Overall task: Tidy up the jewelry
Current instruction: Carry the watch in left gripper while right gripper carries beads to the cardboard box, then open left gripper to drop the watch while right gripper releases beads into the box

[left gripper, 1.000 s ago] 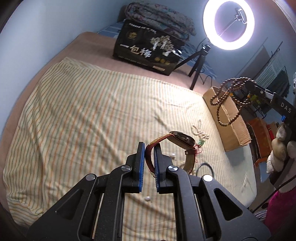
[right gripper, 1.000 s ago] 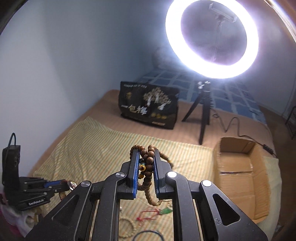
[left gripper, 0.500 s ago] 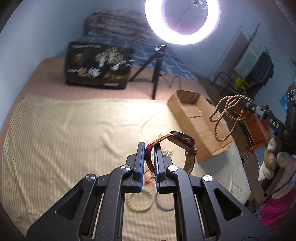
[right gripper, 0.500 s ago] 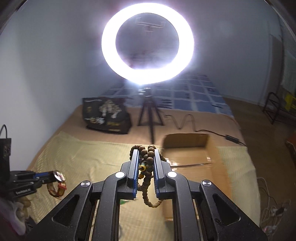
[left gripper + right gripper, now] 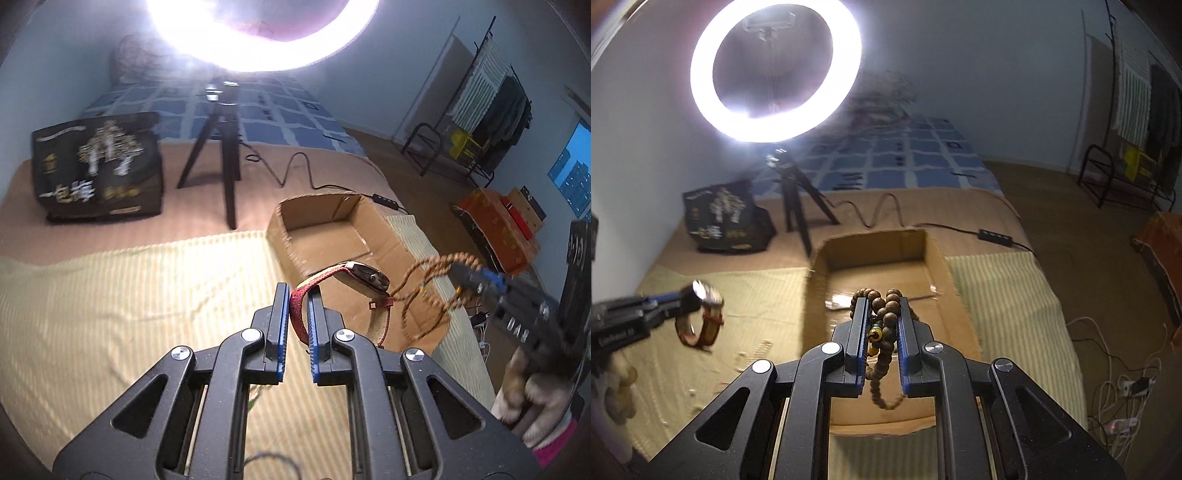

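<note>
My left gripper [image 5: 297, 295] is shut on the red strap of a wristwatch [image 5: 364, 282] and holds it in the air just left of an open cardboard box [image 5: 321, 240]; the watch also shows in the right wrist view [image 5: 701, 317]. My right gripper [image 5: 882, 310] is shut on a brown wooden bead strand [image 5: 886, 314], whose loops hang over the box [image 5: 879, 266]. In the left wrist view the right gripper [image 5: 465, 275] and its beads [image 5: 424, 291] hover at the box's right side.
The box lies on a yellow striped cloth [image 5: 129, 302] on a bed. Behind it stand a ring light [image 5: 775, 74] on a tripod [image 5: 221, 147] and a black printed bag [image 5: 96, 173]. A cable [image 5: 960, 232] runs past the box.
Both grippers have moved toward the cardboard box with their loads. The box is now much closer, and the beads hang above it.
</note>
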Demonstrator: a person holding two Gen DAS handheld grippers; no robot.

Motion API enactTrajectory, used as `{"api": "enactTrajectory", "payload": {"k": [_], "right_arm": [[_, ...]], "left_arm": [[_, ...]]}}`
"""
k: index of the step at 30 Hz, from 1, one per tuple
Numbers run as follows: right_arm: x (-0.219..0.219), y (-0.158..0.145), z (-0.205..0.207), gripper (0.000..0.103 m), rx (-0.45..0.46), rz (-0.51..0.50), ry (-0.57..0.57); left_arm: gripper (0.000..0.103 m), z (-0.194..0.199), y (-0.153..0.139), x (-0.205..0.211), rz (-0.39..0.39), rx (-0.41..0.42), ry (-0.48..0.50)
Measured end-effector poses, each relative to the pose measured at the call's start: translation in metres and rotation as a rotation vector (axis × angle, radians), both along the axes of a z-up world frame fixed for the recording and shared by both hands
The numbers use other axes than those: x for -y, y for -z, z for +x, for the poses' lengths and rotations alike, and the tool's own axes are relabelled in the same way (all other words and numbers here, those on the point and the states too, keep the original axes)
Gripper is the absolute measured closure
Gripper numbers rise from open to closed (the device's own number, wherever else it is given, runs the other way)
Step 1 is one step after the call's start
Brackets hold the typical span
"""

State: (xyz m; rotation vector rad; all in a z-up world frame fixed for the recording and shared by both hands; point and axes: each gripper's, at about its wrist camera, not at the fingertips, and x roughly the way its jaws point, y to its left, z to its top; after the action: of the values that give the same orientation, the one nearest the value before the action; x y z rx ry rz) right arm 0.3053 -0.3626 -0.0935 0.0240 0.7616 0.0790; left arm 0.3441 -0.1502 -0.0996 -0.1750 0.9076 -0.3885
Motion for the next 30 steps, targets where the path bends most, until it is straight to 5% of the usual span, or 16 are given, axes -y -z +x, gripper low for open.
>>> {"api": "enactTrajectory", "payload": {"k": [20,24,26,28,30], "right_arm": [[0.031,0.039,0.024,0.091,-0.117,0.053,0.065],[0.028,0.04,0.024,0.09,-0.119,0.036,0.055],[0.026,0.039,0.024,0.084,-0.12,0.024,0.056],[0.025,0.036,0.022,0.049,-0.107,0.014,0.065],[0.024,0.031,0.02,0.045,-0.087,0.015,0.067]], "left_arm": [[0.095,0.066,0.058,0.078,0.052,-0.109,0.032],[0.084,0.067,0.058,0.077,0.043,-0.107,0.037],[0.072,0.065,0.055,0.075,0.037,-0.101,0.036],[0.07,0.063,0.051,0.074,0.035,-0.089,0.033],[0.07,0.061,0.046,0.071,0.037,-0.081,0.03]]}}
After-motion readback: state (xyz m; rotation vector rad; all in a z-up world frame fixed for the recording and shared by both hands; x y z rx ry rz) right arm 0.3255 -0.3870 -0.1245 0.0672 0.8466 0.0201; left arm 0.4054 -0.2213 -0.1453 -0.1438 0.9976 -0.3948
